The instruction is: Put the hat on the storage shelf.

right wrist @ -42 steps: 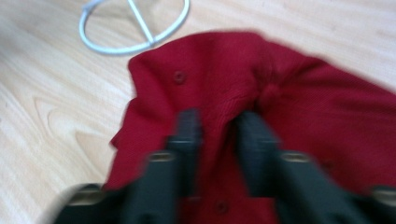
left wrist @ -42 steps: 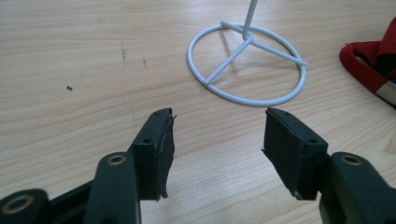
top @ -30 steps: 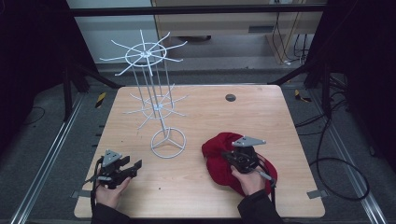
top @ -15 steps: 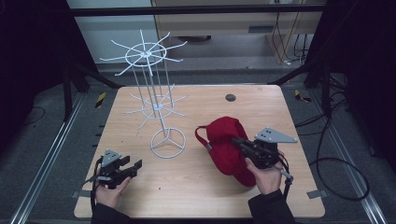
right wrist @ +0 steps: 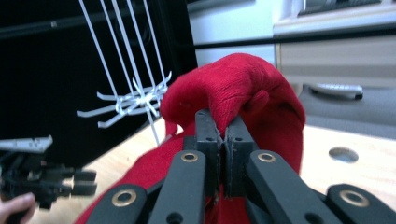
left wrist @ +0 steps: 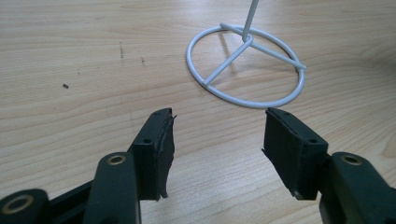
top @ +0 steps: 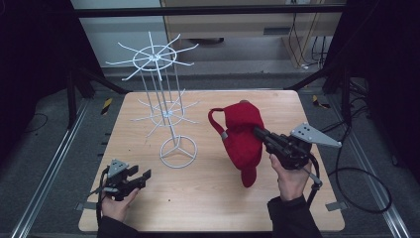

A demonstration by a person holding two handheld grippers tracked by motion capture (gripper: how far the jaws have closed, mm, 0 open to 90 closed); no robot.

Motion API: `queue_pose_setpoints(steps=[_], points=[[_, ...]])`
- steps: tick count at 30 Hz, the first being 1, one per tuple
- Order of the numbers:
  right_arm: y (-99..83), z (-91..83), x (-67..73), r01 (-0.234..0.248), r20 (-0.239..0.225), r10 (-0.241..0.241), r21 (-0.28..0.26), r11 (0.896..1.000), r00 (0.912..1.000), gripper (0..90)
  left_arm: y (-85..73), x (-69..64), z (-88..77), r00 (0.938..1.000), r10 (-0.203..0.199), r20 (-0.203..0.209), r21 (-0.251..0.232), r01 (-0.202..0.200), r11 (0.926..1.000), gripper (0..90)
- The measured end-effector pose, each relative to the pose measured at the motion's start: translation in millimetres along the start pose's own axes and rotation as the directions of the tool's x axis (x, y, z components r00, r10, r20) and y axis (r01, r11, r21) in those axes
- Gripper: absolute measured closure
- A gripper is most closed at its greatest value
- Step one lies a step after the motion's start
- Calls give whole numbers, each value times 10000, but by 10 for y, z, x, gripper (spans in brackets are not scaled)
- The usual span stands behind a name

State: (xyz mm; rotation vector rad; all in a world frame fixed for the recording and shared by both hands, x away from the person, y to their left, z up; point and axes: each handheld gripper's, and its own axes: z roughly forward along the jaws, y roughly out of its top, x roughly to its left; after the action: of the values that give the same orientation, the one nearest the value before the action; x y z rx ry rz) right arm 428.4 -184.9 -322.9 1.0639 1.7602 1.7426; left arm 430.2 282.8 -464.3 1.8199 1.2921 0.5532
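A red cap [top: 241, 134] hangs above the wooden table [top: 213, 198], right of centre, its strap loop toward the rack and its brim drooping down. My right gripper [top: 257, 132] is shut on the cap's cloth, which bunches over the closed jaws in the right gripper view [right wrist: 223, 135], where the red cap [right wrist: 243, 88] rises ahead. A white wire rack [top: 171, 114] with hooked arms stands left of the cap on a ring base [left wrist: 245, 67]. My left gripper [top: 143, 177] rests low at the front left; its jaws stand open with nothing between them [left wrist: 217, 149].
A round hole [right wrist: 343, 154] is cut in the table near its far right side. Black frame bars and floor cables surround the table. Bare wood lies between the ring base and the left gripper.
My right gripper has risen and moved right and outward, lifting the red cap off the table so it now hangs. The left gripper has stayed in place.
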Motion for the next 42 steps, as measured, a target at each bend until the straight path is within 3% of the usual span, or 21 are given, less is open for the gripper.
queue_pose_setpoints(steps=[13,22,27,42], points=[[341,13,73,-24,-103,12,-1208,9927,9999,876,1,-4,10,10000,66,-2,-35,-66,10000,422],[648,60,219,112,-314,-182,-2101,9776,9993,875,-3,-14,20,9999,122,59,11,-122,9999,421],[858,46,293,211,-347,-314,-2661,9637,9989,876,-1,-8,19,9999,105,50,39,-106,9999,420],[1268,53,529,510,-679,-791,-3444,9374,9946,875,-1,-2,19,10000,75,56,43,-75,10000,421]])
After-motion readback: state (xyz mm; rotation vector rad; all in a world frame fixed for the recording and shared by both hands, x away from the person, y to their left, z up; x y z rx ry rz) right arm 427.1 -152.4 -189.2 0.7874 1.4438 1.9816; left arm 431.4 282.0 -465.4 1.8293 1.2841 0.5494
